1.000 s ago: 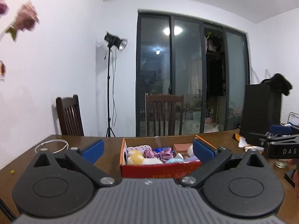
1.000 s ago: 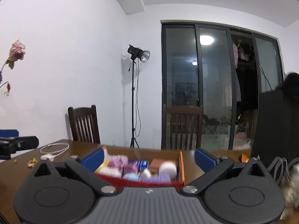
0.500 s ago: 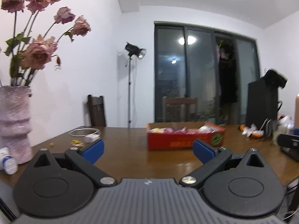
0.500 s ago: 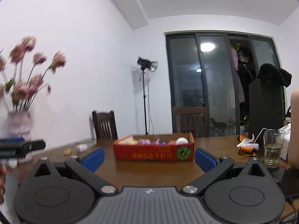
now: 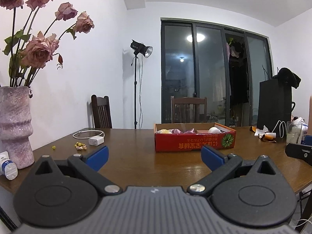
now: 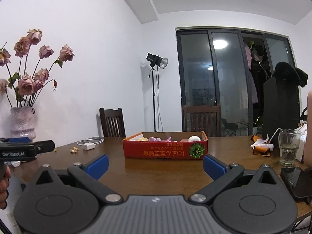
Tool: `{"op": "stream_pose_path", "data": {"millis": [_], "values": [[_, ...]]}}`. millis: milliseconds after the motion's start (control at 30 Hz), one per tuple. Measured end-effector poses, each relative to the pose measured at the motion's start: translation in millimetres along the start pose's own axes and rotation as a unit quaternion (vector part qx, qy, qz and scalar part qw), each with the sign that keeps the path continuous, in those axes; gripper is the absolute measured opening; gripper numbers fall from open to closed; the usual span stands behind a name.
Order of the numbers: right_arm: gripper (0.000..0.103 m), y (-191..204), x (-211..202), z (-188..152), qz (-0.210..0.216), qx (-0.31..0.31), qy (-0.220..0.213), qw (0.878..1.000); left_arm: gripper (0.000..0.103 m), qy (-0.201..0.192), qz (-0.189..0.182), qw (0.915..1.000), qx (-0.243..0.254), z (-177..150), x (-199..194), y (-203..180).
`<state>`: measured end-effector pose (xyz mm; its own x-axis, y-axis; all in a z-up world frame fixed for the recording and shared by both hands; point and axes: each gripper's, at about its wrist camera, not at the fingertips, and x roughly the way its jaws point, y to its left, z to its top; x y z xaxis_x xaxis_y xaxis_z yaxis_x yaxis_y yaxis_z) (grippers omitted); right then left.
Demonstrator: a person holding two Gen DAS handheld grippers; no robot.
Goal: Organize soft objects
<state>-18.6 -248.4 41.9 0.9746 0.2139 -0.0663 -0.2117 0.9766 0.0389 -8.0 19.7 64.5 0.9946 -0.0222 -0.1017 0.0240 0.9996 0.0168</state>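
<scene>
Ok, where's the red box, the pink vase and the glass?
red box (image 6: 165, 153): right wrist view, on its printed front wall.
pink vase (image 5: 14, 124): left wrist view, on its body.
glass (image 6: 289, 148): right wrist view, on its side.

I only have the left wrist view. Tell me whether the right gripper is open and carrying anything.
Observer: The right gripper is open, with nothing between its fingers; it points toward the red box.
Operator: Report anything lying close to it.
Observer: A dark phone lies flat on the table, just right of the gripper's right finger and nearer the camera than the glass.
Operator: Now describe the other side.
Observer: At the left edge of the right wrist view, a hand holds the left gripper, seen side-on with "GenRobot.AI" printed on it.
</scene>
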Motion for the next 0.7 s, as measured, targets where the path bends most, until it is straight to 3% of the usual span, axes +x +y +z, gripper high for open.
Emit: {"op": "stream_pose_path", "data": {"millis": [700], "values": [[0.103,1.4,7.0,-4.1,-0.009,-0.003,0.008,1.0,0.103,0.001,-0.014,0.9998,0.012,-2.1,-1.8,-3.7]]}}
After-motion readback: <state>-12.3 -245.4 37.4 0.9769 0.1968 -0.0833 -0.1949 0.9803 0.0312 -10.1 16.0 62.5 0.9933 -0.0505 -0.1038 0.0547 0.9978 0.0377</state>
